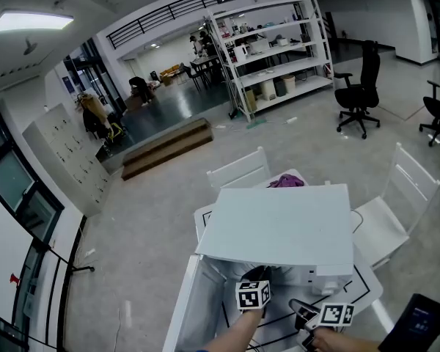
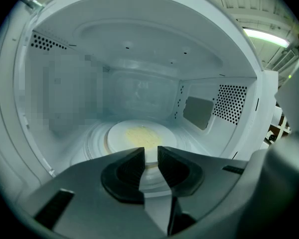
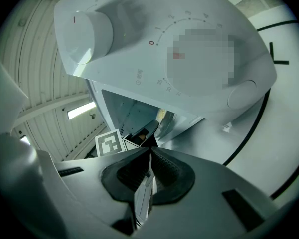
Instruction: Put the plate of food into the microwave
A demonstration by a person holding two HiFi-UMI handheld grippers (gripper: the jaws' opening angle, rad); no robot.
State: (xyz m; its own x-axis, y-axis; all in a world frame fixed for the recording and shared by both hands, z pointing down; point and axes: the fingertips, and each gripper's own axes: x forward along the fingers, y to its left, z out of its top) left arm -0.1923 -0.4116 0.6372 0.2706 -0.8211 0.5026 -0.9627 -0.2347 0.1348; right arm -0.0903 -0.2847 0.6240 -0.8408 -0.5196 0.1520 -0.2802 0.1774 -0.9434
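The white microwave stands on the table with its door swung open to the left. Its plate, topped with yellow food, lies flat on the turntable inside. My left gripper reaches into the cavity and stands open. The plate's near edge is just past its tips, and nothing is pressed between the pads. In the head view only that left gripper's body and marker cube show under the microwave's top. My right gripper is shut and empty, low in front of the control panel and its knob.
The table is white with black lines. White chairs stand behind and to the right of it. A purple cloth lies behind the microwave. A dark device sits at the bottom right.
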